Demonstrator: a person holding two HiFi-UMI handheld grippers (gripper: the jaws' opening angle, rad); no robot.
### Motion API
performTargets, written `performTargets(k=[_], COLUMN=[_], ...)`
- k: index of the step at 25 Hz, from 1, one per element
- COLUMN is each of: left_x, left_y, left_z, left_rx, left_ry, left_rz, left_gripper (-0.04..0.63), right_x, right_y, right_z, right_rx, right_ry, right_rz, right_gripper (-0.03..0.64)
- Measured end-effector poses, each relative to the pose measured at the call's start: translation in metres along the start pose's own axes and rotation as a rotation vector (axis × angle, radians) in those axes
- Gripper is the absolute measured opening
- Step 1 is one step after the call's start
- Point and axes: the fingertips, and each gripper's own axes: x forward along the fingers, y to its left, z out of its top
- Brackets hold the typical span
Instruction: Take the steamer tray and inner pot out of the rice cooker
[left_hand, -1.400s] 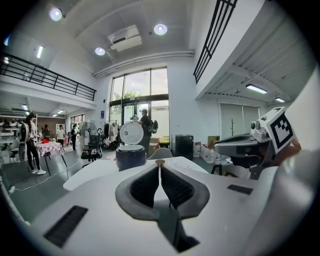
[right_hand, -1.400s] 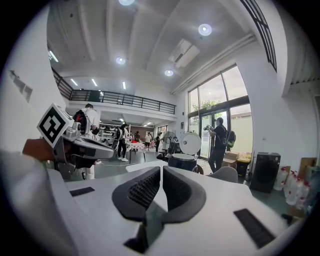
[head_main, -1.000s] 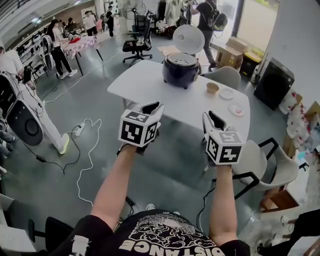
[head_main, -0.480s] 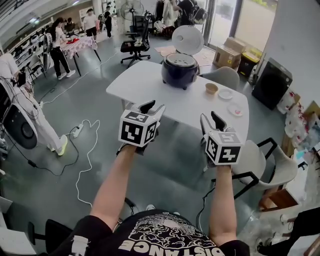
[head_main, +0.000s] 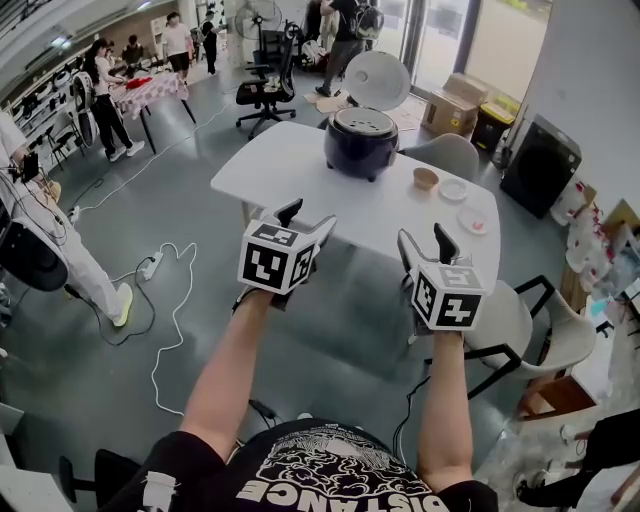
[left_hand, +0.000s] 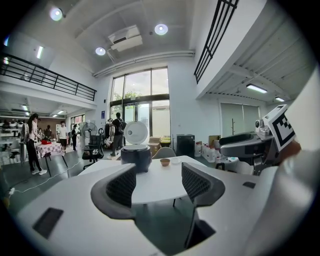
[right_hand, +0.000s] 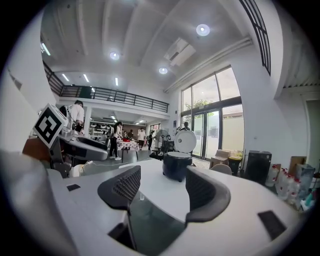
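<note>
While their jaws had just been opening, the left tongs (head_main: 307, 216) and the right tongs (head_main: 424, 237) stood spread wide with nothing between them, side by side and short of the near edge of the bench (head_main: 290, 165). Ahead and well apart from both, the rice cooker (head_main: 361, 140) sat at the bench's far edge, its lid (head_main: 377, 78) tipped up and back, so the mouth faced upward. The steamer tray and inner pot presumably still lay inside it, though at that range neither could be made out. From the head view the cooker fell about midway between the two pairs. The right gripper view framed it squarely between the jaws and the left gripper view put it over the left jaw, so the right hand looked slightly better aimed. A small bowl (head_main: 426, 177) stood to the cooker's right, toward the bench's right end.
</note>
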Motion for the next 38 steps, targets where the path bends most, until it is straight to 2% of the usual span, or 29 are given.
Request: performTargets(k=[7,17,22,30,38], left_x=[0.003,0.022,0.043,0.124,0.243], left_y=[0.031,0.074,0.114,0.160,0.210], left_z=[-0.007,-0.008,-0.021,-0.024,0.000], left_rx=[0.018,0.013,0.000,-0.004,0.022], left_ry=[-0.003,0.000,0.005,0.020,0.050], left_rz=[0.009,0.020,0.048,0.058,0.041], left_gripper=[0.336,0.354,0.371,0.390,0.396], right_x=[0.019,0.057,0.100,0.190,0.305], right_y=[0.012,0.018,0.023,-0.009,-0.070], right_z=[-0.001,0.002,-0.006,-0.018,-0.009], right_rx=[0.034,0.051,0.053,0.058,0.070], right_ry=[-0.010,-0.014,-0.003,0.006,0.029], right_rz=[-0.031,-0.038,-0.032,-0.019,-0.028], right_gripper=[0.327,0.352,0.359,0.363,0.363])
